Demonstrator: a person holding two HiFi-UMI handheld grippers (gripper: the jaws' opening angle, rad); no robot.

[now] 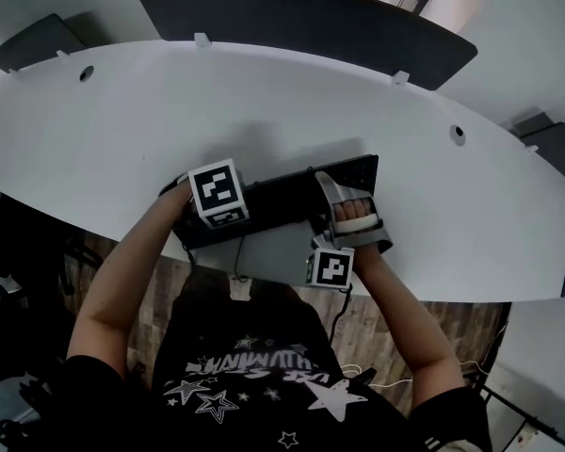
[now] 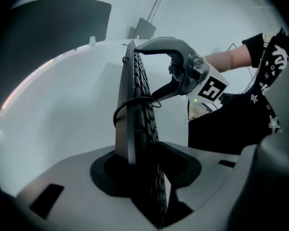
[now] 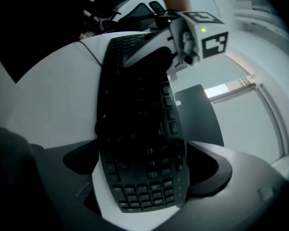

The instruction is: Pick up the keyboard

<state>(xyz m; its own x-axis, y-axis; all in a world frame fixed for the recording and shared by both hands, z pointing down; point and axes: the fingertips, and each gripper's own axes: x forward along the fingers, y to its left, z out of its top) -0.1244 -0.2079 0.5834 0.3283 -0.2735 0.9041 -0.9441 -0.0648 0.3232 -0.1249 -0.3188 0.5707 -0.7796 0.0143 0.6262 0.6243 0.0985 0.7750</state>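
The black keyboard (image 1: 282,199) lies along the near edge of the white curved surface (image 1: 292,102), in front of the person's chest. Whether it has left the surface cannot be told. The left gripper (image 1: 217,217) has its fingers closed on the keyboard's left end, which shows edge-on between them. The right gripper (image 1: 350,217) has its fingers clamped over the right end, keys facing its camera. A thin cable (image 2: 127,102) loops from the keyboard's back. Two round cable holes (image 1: 459,133) and a dark divider panel (image 1: 301,22) at the far edge sit well apart.
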